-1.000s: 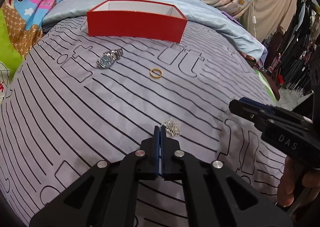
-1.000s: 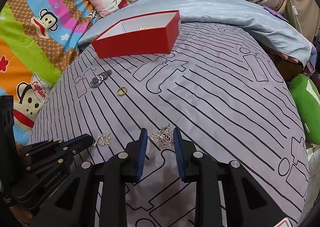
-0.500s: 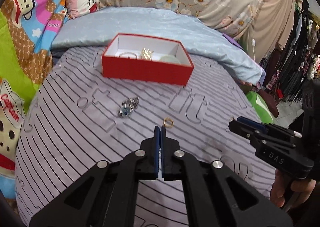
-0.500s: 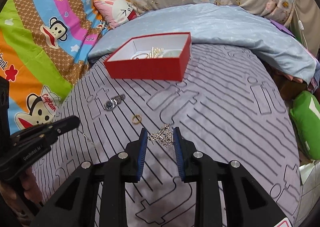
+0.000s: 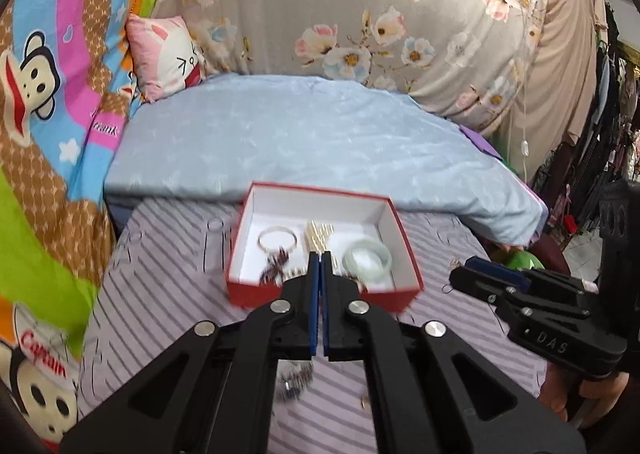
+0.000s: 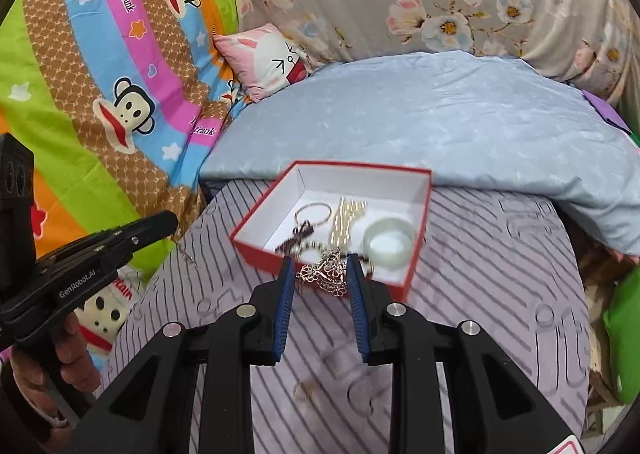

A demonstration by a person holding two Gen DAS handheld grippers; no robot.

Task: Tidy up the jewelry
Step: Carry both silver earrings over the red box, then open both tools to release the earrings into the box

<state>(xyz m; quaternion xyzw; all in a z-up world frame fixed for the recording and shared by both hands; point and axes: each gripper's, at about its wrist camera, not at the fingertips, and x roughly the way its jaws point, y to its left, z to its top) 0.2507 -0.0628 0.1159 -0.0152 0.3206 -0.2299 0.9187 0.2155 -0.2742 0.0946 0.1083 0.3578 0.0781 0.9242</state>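
Note:
A red box (image 5: 400, 296) with a white inside sits on the striped bedspread; it also shows in the right wrist view (image 6: 256, 252). Inside lie a silver ring bangle (image 5: 277, 241), a gold piece (image 5: 318, 234) and a pale green bangle (image 5: 367, 259). My right gripper (image 6: 321, 274) is shut on a silver filigree necklace piece (image 6: 326, 274), held just before the box's near wall. My left gripper (image 5: 320, 266) is shut, raised in front of the box; a thin chain (image 6: 187, 254) hangs from its tip in the right wrist view.
A watch (image 5: 294, 384) and a gold ring (image 6: 302, 390) lie blurred on the bedspread below the grippers. A light blue quilt (image 5: 300, 138) lies behind the box, a pink pillow (image 5: 168, 50) at the back left, and clothes racks stand at the right.
Both grippers have risen and moved forward toward the red box, which now shows its inside. The watch and ring have dropped below the fingers. The right gripper still carries the filigree piece.

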